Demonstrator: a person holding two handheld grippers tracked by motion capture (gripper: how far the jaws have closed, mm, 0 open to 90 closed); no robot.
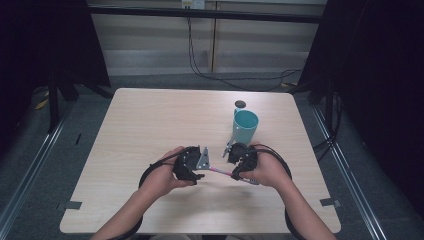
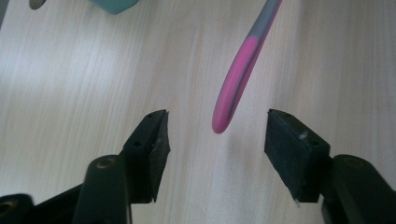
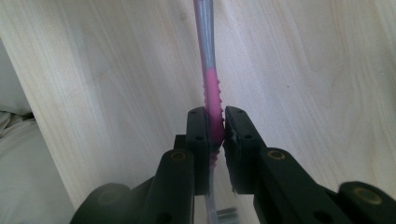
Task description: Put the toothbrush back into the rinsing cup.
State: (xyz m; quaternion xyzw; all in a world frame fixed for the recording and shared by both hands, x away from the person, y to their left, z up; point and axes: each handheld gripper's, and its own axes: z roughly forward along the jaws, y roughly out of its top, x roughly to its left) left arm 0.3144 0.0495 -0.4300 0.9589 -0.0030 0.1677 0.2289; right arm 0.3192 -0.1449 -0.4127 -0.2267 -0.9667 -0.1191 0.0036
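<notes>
Your right gripper [image 3: 217, 133] is clamped on the slim pink-and-grey plastic toothbrush [image 3: 211, 88], its two black pads pressing the ribbed pink part of the handle from both sides. That brush hangs just above the pale wooden table [image 1: 150, 120], near its near-right part, stretched between your two hands. Your left gripper [image 2: 217, 135] stands with its jaws apart, and the rounded pink end of the toothbrush pokes into the gap between the pads without touching either one.

You appear to be in the middle of a hand-over: the right side holds the brush steady while the left lines up to take its free end. The next move likely calls for bringing the left pads in squarely on that pink tip, which sits nearer the right pad than the left, so centre it first or the brush may twist as you squeeze. Only let the right side go once the left has a firm hold.

A teal plastic cup [image 1: 245, 127] stands upright just beyond your right hand [image 1: 267, 170], with a small dark round disc [image 1: 240, 104] on the table just past it.

From above, your hands and the gripper bodies cover most of the brush, leaving a short pink stretch in sight. The bristle end is cut off at the bottom of the right gripper view, too blurred to read. What the dark disc is, you cannot tell.
</notes>
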